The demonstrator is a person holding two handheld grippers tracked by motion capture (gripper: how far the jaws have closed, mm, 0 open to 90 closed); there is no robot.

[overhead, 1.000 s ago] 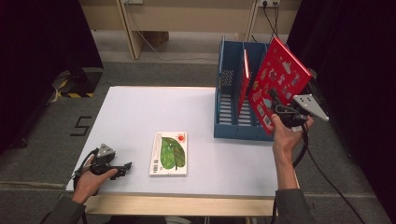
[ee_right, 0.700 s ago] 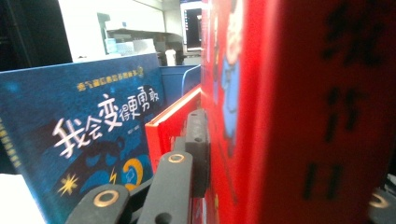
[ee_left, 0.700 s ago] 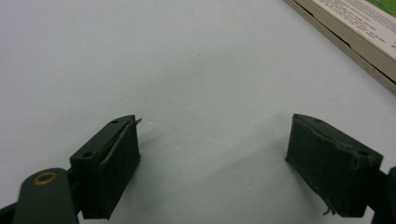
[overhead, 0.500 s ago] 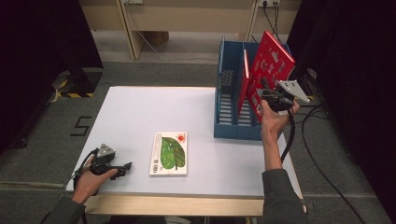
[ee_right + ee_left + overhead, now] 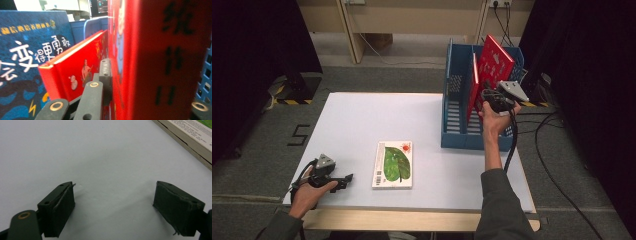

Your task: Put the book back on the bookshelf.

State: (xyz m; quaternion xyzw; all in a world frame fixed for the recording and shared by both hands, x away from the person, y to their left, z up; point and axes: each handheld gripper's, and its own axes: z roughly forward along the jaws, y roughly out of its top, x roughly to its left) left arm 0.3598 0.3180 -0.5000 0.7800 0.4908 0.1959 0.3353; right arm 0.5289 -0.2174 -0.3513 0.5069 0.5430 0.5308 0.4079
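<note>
White table (image 5: pixel 362 115), blue rack (image 5: pixel 454 107) at its right edge. Inside rack: dark blue book (image 5: pixel 22 57), smaller red book (image 5: pixel 75 72). Large red book (image 5: pixel 493 67) tilted, lower end in rack, clamped by right gripper (image 5: pixel 490 99). Green-leaf book (image 5: pixel 394 164) flat near front edge. Left gripper (image 5: pixel 346 179) low over table, jaws wide apart, empty.

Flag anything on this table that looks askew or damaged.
The red book held by the right gripper tilts over the blue rack, not yet slotted upright. The left gripper's finger padding looks frayed.
</note>
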